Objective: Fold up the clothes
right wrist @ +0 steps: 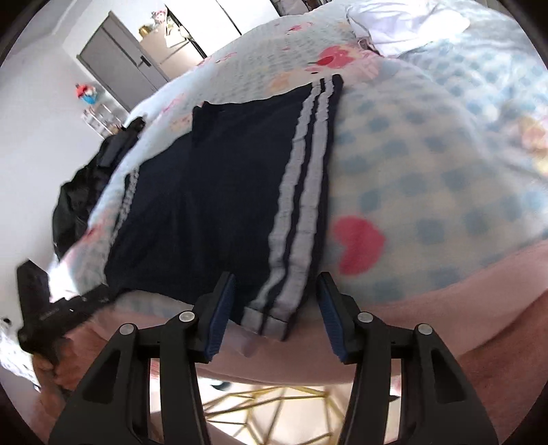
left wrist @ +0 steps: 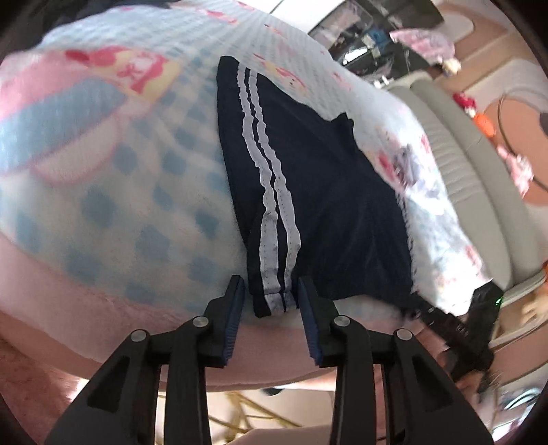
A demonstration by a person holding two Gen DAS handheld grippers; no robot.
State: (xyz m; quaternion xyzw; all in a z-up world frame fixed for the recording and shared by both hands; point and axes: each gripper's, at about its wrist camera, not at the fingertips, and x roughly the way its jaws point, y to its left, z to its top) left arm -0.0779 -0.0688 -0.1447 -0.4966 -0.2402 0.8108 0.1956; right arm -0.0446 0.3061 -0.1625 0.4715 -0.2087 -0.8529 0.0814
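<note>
Two hand-held grippers, left hand-held gripper (left wrist: 270,301) and right hand-held gripper (right wrist: 275,301), stand part open astride hem corners of navy shorts (left wrist: 308,205), pads not pressing, at lower centre.

A: What can't be made out around the navy shorts (left wrist: 308,205)?

B: Their far leg runs behind a fold of the checked blanket (left wrist: 144,205), so that hem is hidden in the left wrist view. The blanket itself is smeared with blur; the pink and red prints left of the shorts cannot be read.

A: And the right wrist view?

B: Left of the shorts (right wrist: 212,205), a black heap (right wrist: 82,202) is partly tucked behind the blanket's (right wrist: 428,191) edge; what it is I cannot tell. The small figures on the shelf (right wrist: 99,118) beyond the shorts are too small to name. White cloth (right wrist: 404,27) past the shorts is cut off by the picture's top.
</note>
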